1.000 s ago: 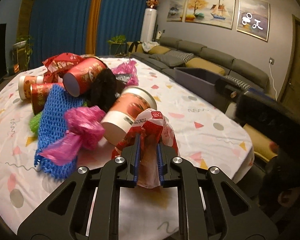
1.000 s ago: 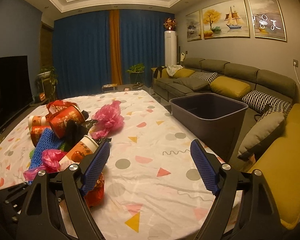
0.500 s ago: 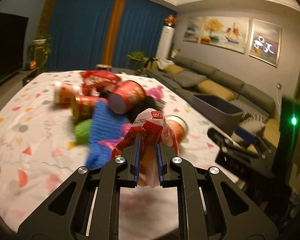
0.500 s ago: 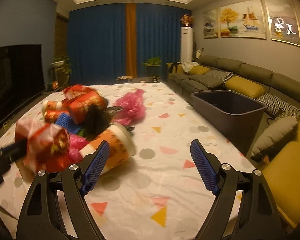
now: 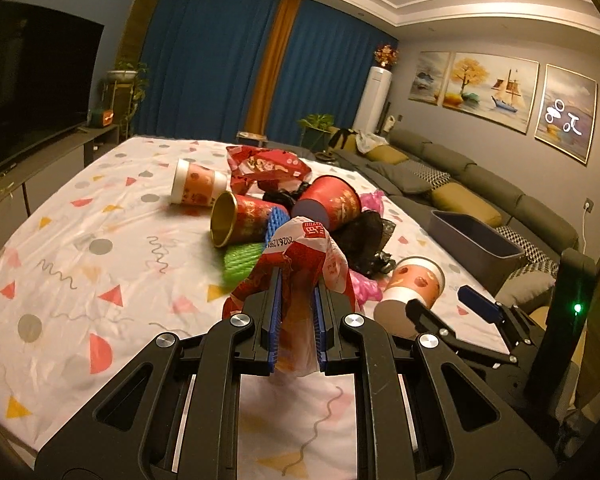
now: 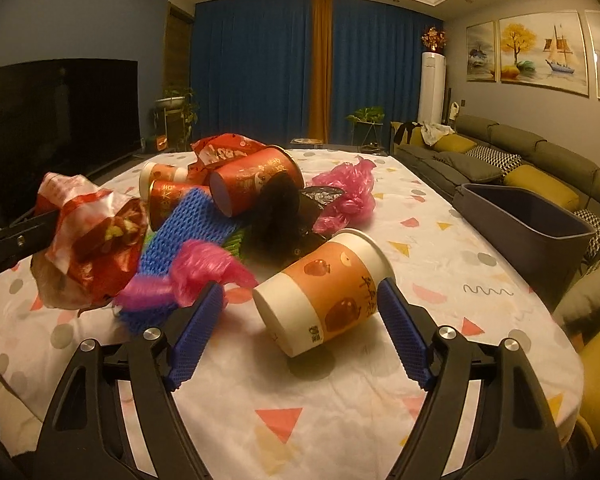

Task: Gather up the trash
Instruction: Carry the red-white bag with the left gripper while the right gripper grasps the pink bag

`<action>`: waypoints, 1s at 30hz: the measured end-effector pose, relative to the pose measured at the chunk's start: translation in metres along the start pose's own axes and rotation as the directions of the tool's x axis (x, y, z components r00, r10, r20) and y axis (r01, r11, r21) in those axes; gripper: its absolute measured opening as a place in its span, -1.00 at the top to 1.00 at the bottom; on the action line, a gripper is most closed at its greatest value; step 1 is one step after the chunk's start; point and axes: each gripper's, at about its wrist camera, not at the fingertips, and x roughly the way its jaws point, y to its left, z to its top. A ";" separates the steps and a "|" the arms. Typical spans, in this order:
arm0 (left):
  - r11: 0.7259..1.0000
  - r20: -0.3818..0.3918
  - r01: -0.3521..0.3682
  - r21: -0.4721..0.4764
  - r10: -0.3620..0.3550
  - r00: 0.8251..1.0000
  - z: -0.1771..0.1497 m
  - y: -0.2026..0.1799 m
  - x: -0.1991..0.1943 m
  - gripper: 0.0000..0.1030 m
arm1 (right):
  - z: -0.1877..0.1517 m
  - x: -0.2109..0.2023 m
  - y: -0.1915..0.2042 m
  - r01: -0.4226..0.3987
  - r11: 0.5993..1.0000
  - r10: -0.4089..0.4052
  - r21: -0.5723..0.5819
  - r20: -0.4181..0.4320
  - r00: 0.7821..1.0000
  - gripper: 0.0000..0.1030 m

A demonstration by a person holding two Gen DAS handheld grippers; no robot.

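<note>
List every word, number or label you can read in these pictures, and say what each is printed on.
"2026.1.29": date stamp, later characters cut off, on the red and white wrapper clamped in the left gripper.
Orange paper cup between the right gripper's closing jaws: vertical characters, too blurred to read.
Red cups and red foil bag: gold print, unreadable.
Right-hand wall picture: white calligraphy, unreadable.

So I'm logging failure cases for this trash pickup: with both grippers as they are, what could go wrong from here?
1. The right gripper, jaws closing, straddles the orange cup lying tilted on its side; it may roll or crumple.
2. The left gripper pinches only a fold of the red-and-white wrapper; it could slip before reaching the gray bin.
</note>
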 end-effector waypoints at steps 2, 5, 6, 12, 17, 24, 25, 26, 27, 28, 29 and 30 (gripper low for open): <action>1.000 0.004 0.000 -0.002 0.000 1.000 0.001 -0.001 -0.002 0.74 | 0.001 0.001 -0.002 -0.007 1.000 0.007 0.005 0.002 1.000 -0.50; 1.000 0.006 0.000 -0.002 0.000 1.000 0.001 -0.003 -0.003 0.74 | 0.003 0.001 -0.001 -0.025 1.000 0.025 0.002 0.007 1.000 -0.50; 1.000 0.008 -0.003 -0.001 0.003 1.000 0.000 -0.005 -0.004 0.74 | 0.003 0.000 0.001 -0.041 0.999 0.041 -0.001 0.012 0.999 -0.50; 0.999 0.038 -0.027 -0.027 0.028 0.999 0.005 0.005 -0.013 0.74 | 0.006 0.002 0.023 -0.122 0.992 0.122 -0.037 0.012 0.992 -0.49; 0.998 0.052 -0.047 -0.040 0.049 0.997 0.009 0.013 -0.019 0.74 | 0.013 0.021 0.042 -0.144 0.987 0.144 -0.068 -0.013 0.990 -0.39; 0.998 0.044 -0.049 -0.049 0.051 0.998 0.008 0.019 -0.018 0.74 | 0.013 0.045 0.055 -0.186 0.980 0.178 -0.073 -0.107 0.978 -0.12; 0.998 0.041 -0.049 -0.050 0.051 0.998 0.008 0.020 -0.017 0.74 | 0.012 0.049 0.058 -0.186 0.979 0.176 -0.080 -0.120 0.977 -0.08; 0.997 0.037 -0.048 -0.053 0.050 0.998 0.007 0.021 -0.016 0.74 | 0.011 0.051 0.060 -0.192 0.978 0.180 -0.083 -0.133 0.975 0.04; 0.997 0.035 -0.048 -0.054 0.050 0.998 0.007 0.022 -0.015 0.74 | 0.010 0.053 0.061 -0.201 0.976 0.187 -0.084 -0.144 0.972 0.13; 0.997 0.032 -0.048 -0.055 0.050 0.998 0.007 0.023 -0.014 0.74 | 0.010 0.055 0.063 -0.207 0.975 0.193 -0.086 -0.149 0.970 0.17; 0.997 0.030 -0.049 -0.056 0.051 0.998 0.006 0.023 -0.014 0.74 | 0.010 0.055 0.064 -0.212 0.973 0.197 -0.087 -0.151 0.969 0.21; 0.997 0.028 -0.050 -0.057 0.052 0.998 0.006 0.024 -0.013 0.74 | 0.009 0.056 0.065 -0.219 0.972 0.204 -0.091 -0.152 0.967 0.25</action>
